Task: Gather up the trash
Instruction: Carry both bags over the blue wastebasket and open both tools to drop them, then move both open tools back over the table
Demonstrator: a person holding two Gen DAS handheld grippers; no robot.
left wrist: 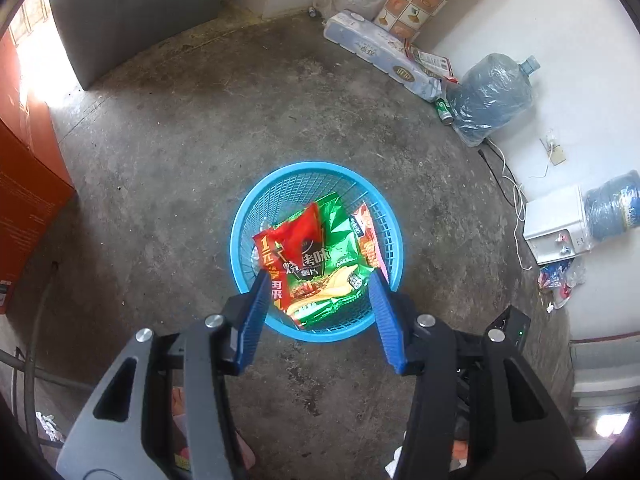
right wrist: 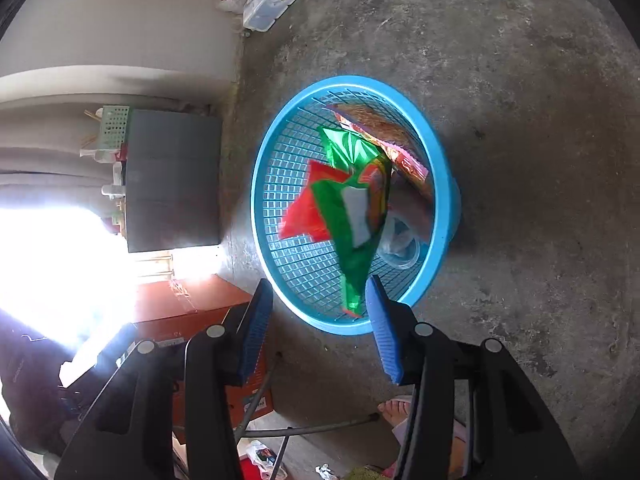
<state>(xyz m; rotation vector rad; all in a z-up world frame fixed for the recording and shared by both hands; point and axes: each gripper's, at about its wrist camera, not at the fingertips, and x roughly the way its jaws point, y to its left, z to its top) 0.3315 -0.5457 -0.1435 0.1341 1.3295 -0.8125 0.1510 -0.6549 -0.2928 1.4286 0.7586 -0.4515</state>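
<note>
A round blue mesh basket (left wrist: 240, 216) stands on the concrete floor. In the left wrist view a red snack packet (left wrist: 292, 240) and a green snack packet (left wrist: 340, 236) overlap above its opening, with an orange packet (left wrist: 368, 240) behind them. My left gripper (left wrist: 320, 274) is open just over the near rim, and the packets show between its blue fingers (left wrist: 256, 312) without being pinched. In the right wrist view the basket (right wrist: 440, 184) holds the blurred green packet (right wrist: 352, 216), the red packet (right wrist: 304, 208) and a clear cup (right wrist: 400, 252). My right gripper (right wrist: 319, 280) is open, with the green packet's tip beside one finger.
A water jug (left wrist: 492, 96), a toilet-paper pack (left wrist: 376, 48) and a white dispenser (left wrist: 556, 224) with cables line the right wall. Left are an orange carton (left wrist: 28, 200) and a grey cabinet (left wrist: 132, 12). A person's foot (right wrist: 396, 408) and thin metal legs (right wrist: 312, 430) are close below.
</note>
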